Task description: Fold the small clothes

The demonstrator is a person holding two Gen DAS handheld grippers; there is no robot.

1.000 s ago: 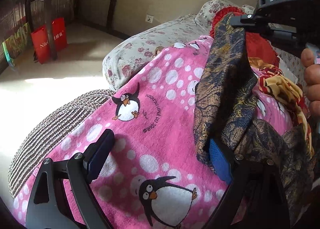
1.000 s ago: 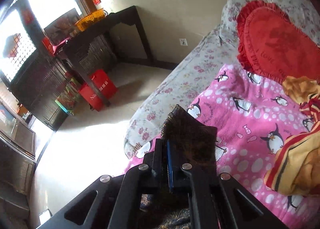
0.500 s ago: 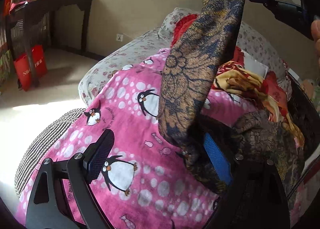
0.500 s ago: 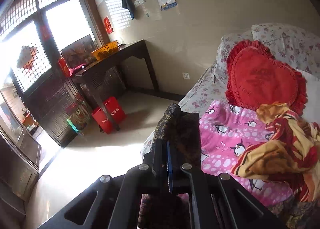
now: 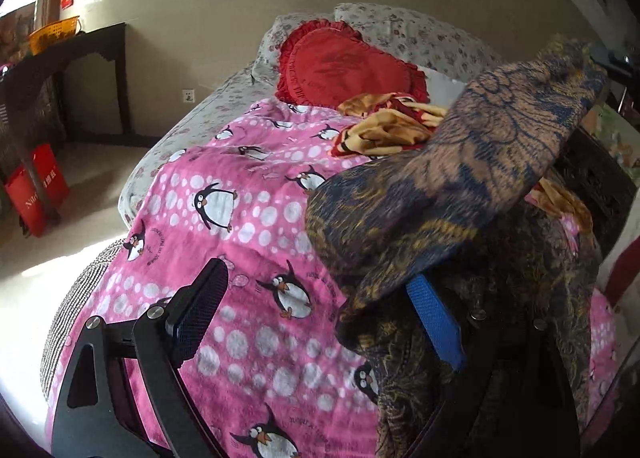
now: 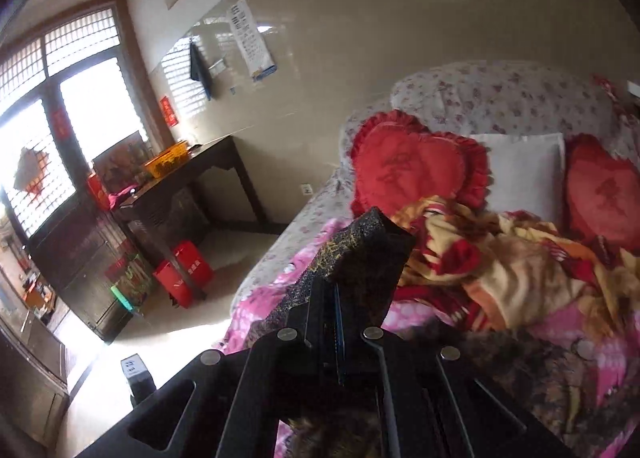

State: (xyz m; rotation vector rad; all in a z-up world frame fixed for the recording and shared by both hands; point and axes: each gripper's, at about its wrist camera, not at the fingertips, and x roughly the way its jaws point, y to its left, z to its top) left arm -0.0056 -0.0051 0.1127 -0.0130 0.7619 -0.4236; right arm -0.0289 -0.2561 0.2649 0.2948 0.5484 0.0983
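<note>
The left tool (image 5: 316,322) stands with its fingers wide apart, gripping nothing, angled down over the bed; the dark patterned garment (image 5: 472,194) drapes over its right-hand finger (the one with the blue pad) and rises up and to the right from there. The right tool (image 6: 338,322) is pressed together on the garment's corner (image 6: 360,258), which sticks up just past its tips. Beneath both lies a pink penguin blanket (image 5: 240,218). Farther off are a crumpled yellow and red cloth (image 6: 500,258), then a red heart cushion (image 5: 340,66).
</note>
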